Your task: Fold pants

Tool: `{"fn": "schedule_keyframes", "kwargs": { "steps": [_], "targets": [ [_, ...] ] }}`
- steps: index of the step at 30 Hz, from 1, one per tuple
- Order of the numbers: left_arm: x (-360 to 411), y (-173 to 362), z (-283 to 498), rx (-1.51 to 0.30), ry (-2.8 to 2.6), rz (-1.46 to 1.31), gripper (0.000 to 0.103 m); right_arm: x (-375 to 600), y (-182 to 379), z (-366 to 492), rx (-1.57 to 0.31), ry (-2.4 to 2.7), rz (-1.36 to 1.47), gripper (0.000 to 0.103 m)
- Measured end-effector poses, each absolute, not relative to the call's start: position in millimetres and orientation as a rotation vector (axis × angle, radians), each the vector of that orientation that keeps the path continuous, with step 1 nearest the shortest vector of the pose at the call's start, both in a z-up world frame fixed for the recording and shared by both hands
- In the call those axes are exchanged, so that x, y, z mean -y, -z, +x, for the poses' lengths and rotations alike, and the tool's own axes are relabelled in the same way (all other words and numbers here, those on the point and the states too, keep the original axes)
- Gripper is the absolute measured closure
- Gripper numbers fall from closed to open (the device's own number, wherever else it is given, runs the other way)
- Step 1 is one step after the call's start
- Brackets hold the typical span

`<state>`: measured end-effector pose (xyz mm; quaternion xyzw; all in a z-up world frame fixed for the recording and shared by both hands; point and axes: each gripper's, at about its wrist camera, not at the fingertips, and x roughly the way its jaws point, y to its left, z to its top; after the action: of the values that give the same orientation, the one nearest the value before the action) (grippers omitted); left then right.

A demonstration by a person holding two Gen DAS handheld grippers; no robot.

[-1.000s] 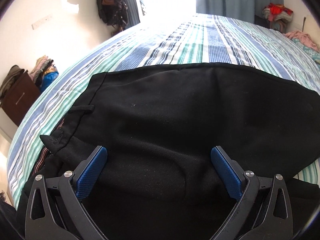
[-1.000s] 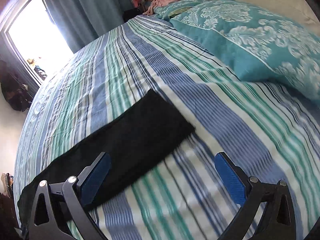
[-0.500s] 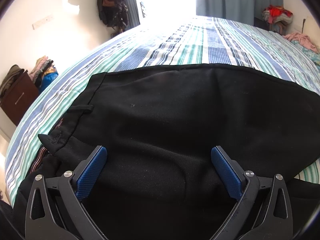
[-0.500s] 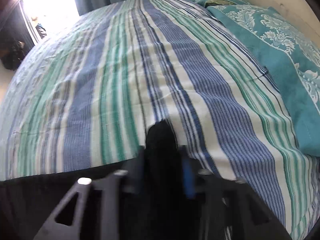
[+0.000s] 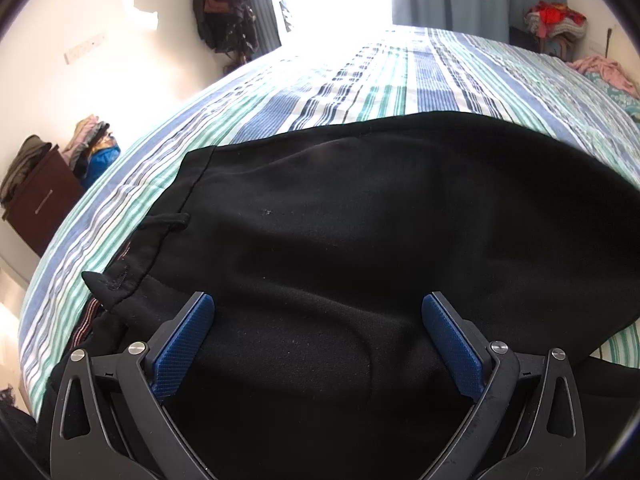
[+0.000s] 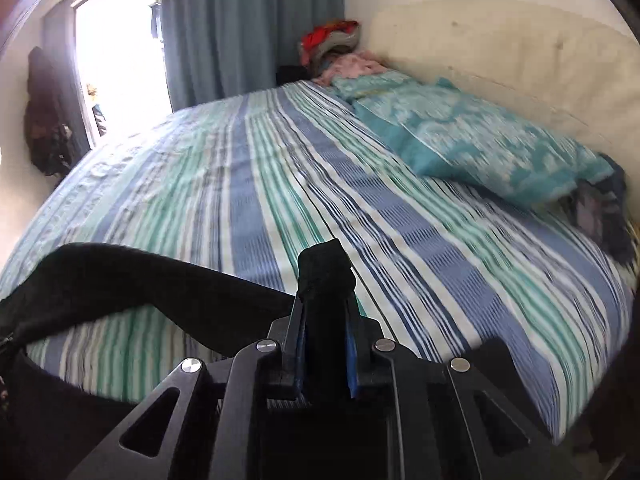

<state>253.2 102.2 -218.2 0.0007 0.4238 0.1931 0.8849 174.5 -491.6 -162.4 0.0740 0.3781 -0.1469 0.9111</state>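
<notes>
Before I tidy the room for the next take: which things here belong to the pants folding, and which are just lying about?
Belong to the job:
- black pants
- right gripper, jaws shut on the pants leg end
- left gripper, jaws open above the pants
- striped bed

Lying about:
- teal pillow
- clothes pile
- hanging bags
- brown cabinet

I find nothing I can read from here: no lettering, label, brand or number on the black cloth, the striped sheet, the pillow or the walls around me.

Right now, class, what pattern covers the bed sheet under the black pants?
Blue, green and white stripes; right wrist view.
</notes>
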Motion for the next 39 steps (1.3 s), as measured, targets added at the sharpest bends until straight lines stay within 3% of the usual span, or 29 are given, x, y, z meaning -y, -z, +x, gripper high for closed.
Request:
{"fn": "schedule_keyframes", "kwargs": {
  "steps": [3, 4, 7, 13, 17, 23, 30, 31, 33, 34, 39],
  "targets": [
    [-100, 216, 254, -0.893, -0.413, 0.016, 0.0, 498, 191, 118, -0.869, 0.435, 0.226, 0.034],
    [-100, 216, 254, -0.897, -0.416, 0.018, 0.0, 498, 191, 104, -0.861, 0.452, 0.259, 0.024],
    [-100, 213, 254, -0.922, -0.424, 0.014, 0.0, 496, 175, 78, -0.822, 0.522, 0.243, 0.017],
    [-101, 193, 233, -0.987, -0.373, -0.076, 0.001, 540, 168, 44, -0.734, 0.702, 0.473, 0.016],
    [-94, 187, 199, -0.999, -0.228, -0.136, 0.0, 540, 155, 14, -0.584, 0.494, 0.678, 0.016],
    [-81, 210, 169, -0.955, -0.219, -0.047, 0.0, 494, 196, 41, -0.678, 0.105, 1.01, 0.016],
    [-79, 205, 172, -1.001, -0.222, -0.035, 0.001, 505, 237, 86, -0.664, 0.227, 1.097, 0.017],
    [-78, 203, 174, -1.03, -0.205, -0.036, 0.001, 510, 236, 89, -0.65, 0.248, 1.093, 0.021],
    [-80, 196, 181, -1.088, -0.154, -0.048, 0.0, 511, 229, 96, -0.674, 0.292, 1.01, 0.058],
    [-79, 191, 186, -1.112, -0.128, -0.057, 0.001, 509, 226, 101, -0.697, 0.294, 0.956, 0.097],
    [-94, 143, 241, -1.061, -0.077, -0.244, 0.001, 502, 189, 95, -0.623, 0.223, 0.855, 0.098]
  ]
}}
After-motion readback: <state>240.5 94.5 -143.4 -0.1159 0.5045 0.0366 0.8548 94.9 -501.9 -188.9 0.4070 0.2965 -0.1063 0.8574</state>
